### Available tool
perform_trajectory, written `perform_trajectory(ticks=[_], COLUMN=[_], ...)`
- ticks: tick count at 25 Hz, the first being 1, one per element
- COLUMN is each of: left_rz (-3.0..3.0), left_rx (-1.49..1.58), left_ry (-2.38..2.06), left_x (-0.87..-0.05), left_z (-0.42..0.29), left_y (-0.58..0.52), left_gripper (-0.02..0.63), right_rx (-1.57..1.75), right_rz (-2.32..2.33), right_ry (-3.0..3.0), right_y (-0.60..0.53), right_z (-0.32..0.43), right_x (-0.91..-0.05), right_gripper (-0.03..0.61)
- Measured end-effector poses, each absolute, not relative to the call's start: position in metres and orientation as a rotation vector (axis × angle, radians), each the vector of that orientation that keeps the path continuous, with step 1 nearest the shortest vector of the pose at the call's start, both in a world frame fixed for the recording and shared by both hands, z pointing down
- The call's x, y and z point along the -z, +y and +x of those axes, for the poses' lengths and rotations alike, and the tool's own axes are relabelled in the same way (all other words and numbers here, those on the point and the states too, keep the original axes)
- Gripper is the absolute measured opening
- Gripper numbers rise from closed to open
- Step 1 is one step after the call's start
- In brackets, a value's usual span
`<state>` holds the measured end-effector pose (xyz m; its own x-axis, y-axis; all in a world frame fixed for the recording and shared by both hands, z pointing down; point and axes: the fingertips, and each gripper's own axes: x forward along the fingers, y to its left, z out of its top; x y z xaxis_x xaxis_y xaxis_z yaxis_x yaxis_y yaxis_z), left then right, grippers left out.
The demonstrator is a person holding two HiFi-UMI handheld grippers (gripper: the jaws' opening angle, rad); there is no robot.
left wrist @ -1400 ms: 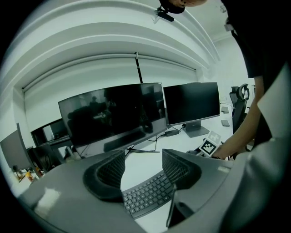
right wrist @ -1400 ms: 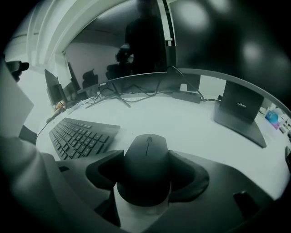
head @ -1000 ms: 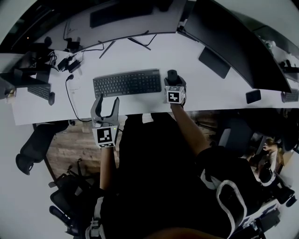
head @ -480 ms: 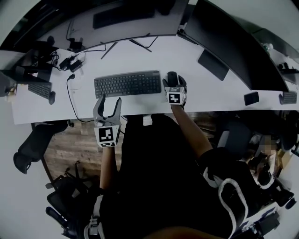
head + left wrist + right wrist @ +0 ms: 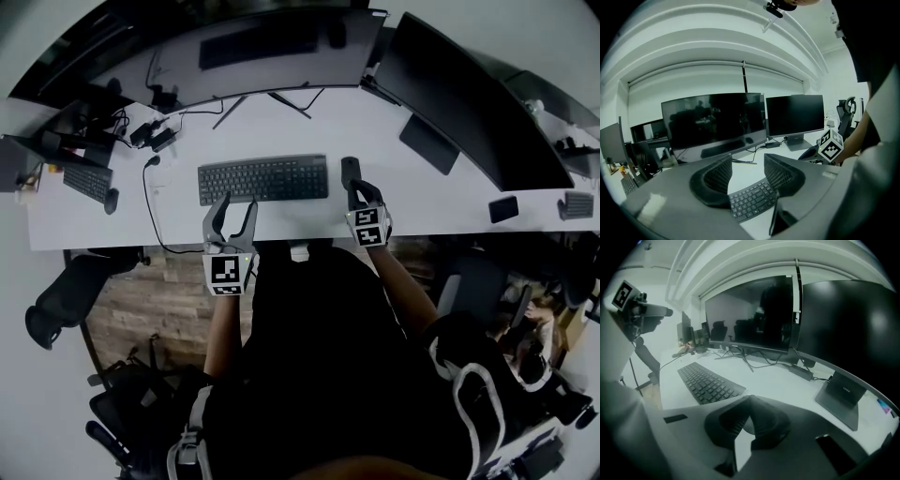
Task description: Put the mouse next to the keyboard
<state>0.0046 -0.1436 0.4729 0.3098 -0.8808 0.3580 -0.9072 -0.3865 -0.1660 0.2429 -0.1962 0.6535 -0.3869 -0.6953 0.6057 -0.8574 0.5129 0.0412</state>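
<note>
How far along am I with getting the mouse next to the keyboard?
Looks done: the mouse lies on the desk just off the right end of the keyboard. In hand: nothing; the right gripper is shut and empty, close by the mouse. Left to do: nothing obvious.

In the left gripper view, the left gripper (image 5: 747,161) covers most of the keyboard (image 5: 752,201). In the head view, the mouse's (image 5: 350,171) near end merges darkly with the right gripper (image 5: 360,192), and the far-left desk clutter (image 5: 150,136) is too small to identify.

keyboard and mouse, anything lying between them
Nothing: only a bare strip of desk separates the keyboard and the mouse, seen in the head view.
</note>
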Motion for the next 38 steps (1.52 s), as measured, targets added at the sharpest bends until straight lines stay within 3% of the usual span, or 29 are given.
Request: perform_trajectory(ticks=[4,7,18,38], left_rz=[2.491,2.513,2.528,2.546], left_rx=[-0.616,-0.612,-0.598,-0.549], left_ry=[-1.727,-1.702,-1.700,-1.578], left_x=[-0.471,-0.470,-0.466,-0.479], left_z=[0.008,0.013,0.019,0.027], left_y=[-0.142,-0.142,-0.140,-0.120], left_gripper=[0.050,-0.002,-0.002,-0.002], right_rx=[-0.350,-0.355,-0.232,-0.226], right_rz=[1.183,1.160,1.029,0.994], right_ry=[-2.256,-2.309,-2.468,-2.533], right_y=[-0.184,-0.181,-0.158,-0.145], right_z=[0.248,0.250,0.239,0.225], right_x=[-0.632,-0.614,-0.566,-0.559], right_gripper=[0.003,0.002,0.002,0.002])
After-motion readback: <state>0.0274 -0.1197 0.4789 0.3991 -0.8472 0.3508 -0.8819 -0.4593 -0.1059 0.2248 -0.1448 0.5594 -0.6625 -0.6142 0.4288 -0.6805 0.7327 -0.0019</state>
